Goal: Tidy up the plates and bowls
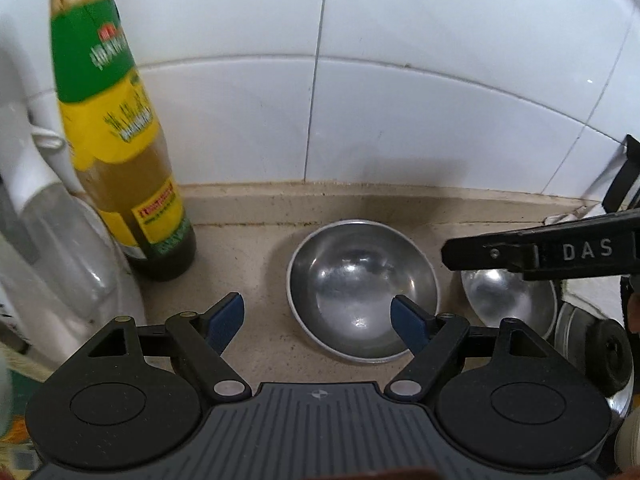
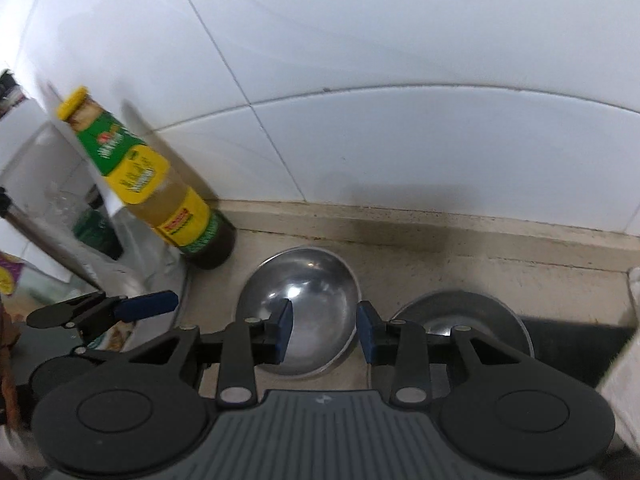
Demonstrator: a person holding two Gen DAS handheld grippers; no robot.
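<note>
I am at the approach step: both of my claws come down toward the steel bowls on the beige counter (image 1: 256,216), and nothing is picked up yet. My left gripper (image 1: 318,322) has its jaws wide apart and empty; its right blue pad hangs over the near edge of the larger steel bowl (image 1: 362,292), the left pad over bare counter. My right gripper (image 2: 324,330) has its jaws only partly apart, also holding nothing, and it sits above the right rim of the same bowl. This bowl stands upright near the tiled wall (image 1: 400,100), just beside the sauce bottle (image 1: 132,152) with the yellow and green label. A second steel bowl (image 2: 460,314) stands to the right of it, a small gap between.

I judge the next move needs one claw to straddle a rim, one pad inside and one outside, then close. The metal is smooth and thin, so the grip can slip if I catch too little.

The second bowl is half covered by my right gripper in both views. The white things at the left edge are blurred; I cannot name them. A round dark object at the right border of the left view is cut off.
</note>
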